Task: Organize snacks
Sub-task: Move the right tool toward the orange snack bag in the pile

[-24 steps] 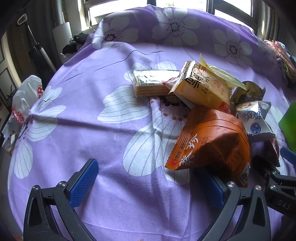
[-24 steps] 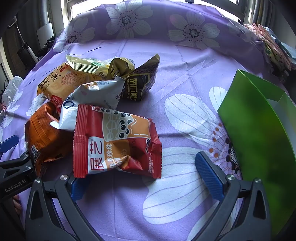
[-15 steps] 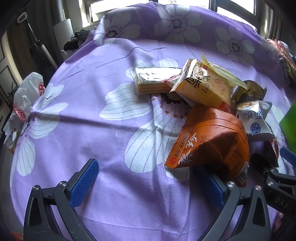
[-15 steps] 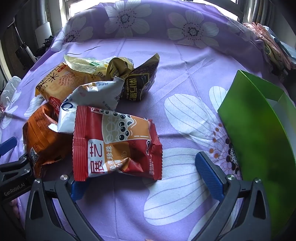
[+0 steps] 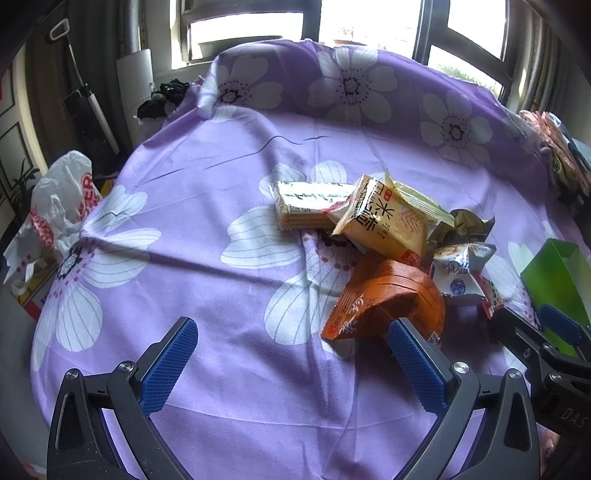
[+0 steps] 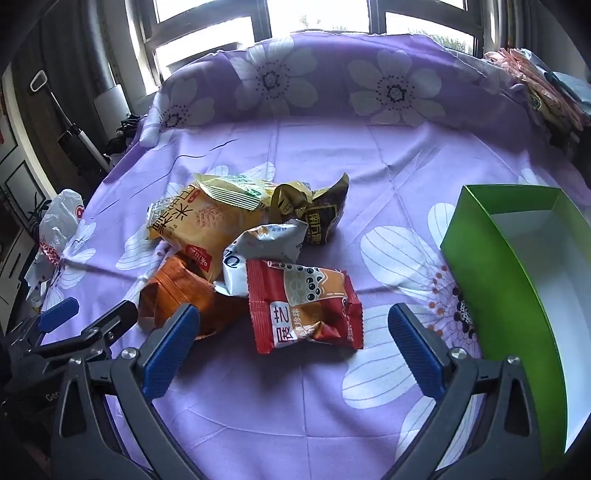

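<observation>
Hovering over the purple flowered cloth [image 6: 295, 424], the right tool [image 6: 291, 339] and left tool [image 5: 291, 363] both stand wide apart, clamped on nothing. From the right tool, the red crinkled snack packet [image 6: 301, 304] lies at twelve o'clock, the orange foil packet [image 6: 173, 288] at ten, and the open green cardboard box [image 6: 491, 273] at three.

You are working in a home, in a lived-in room. A purple flower cloth [image 5: 221, 229] is covering the worktop, daylight is coming through big windows [image 6: 321, 14], and a plastic shopping bag [image 5: 55, 206] is sitting beside it.
</observation>
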A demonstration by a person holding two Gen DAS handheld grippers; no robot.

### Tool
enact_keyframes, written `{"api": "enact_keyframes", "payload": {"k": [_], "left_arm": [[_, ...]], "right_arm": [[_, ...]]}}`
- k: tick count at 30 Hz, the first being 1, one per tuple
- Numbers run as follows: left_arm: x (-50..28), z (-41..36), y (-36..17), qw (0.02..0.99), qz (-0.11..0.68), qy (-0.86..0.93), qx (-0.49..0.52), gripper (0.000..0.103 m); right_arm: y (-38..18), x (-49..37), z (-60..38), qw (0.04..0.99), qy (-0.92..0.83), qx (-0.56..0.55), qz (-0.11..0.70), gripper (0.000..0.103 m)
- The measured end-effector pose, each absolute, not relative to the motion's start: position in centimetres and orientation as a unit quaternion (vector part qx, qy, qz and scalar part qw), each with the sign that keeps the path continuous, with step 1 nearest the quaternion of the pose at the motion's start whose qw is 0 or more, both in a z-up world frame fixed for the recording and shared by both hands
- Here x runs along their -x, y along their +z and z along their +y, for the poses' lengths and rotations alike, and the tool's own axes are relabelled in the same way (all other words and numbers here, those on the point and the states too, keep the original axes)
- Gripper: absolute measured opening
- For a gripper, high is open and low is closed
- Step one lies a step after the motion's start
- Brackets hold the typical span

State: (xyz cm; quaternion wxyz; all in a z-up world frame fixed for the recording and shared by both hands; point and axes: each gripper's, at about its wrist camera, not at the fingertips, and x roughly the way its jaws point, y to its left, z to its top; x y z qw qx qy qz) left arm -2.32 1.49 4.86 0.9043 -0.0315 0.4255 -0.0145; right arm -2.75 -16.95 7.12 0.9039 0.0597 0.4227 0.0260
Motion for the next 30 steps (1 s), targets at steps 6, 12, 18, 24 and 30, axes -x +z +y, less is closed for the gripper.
{"api": "enact_keyframes", "payload": {"k": [6,12,18,24,30], "left_arm": [[2.7,1.4,5.7,0.907,0.419,-0.030,0.039,0.103],[2.7,1.5,5.8,0.904,0.424,-0.035,0.053,0.103],[2.8,1.4,6.1,0.903,0.423,-0.044,0.061,0.103],[3.0,1.3,6.4,0.906,0.417,-0.048,0.059,0.103],[3.2,1.2,6.6,0.906,0.414,-0.058,0.063,0.102]], "right_arm": [[8.0,3.0,-17.5,0.910,0.018,-0.064,0.409,0.102],[8.2,3.4,-17.9,0.911,0.008,-0.060,0.407,0.101],[8.4,3.5,-18.0,0.910,0.008,-0.074,0.409,0.101],[8.6,3.6,-18.1,0.910,0.010,-0.081,0.407,0.100],[8.8,3.6,-18.3,0.911,0.007,-0.085,0.404,0.096]]}}
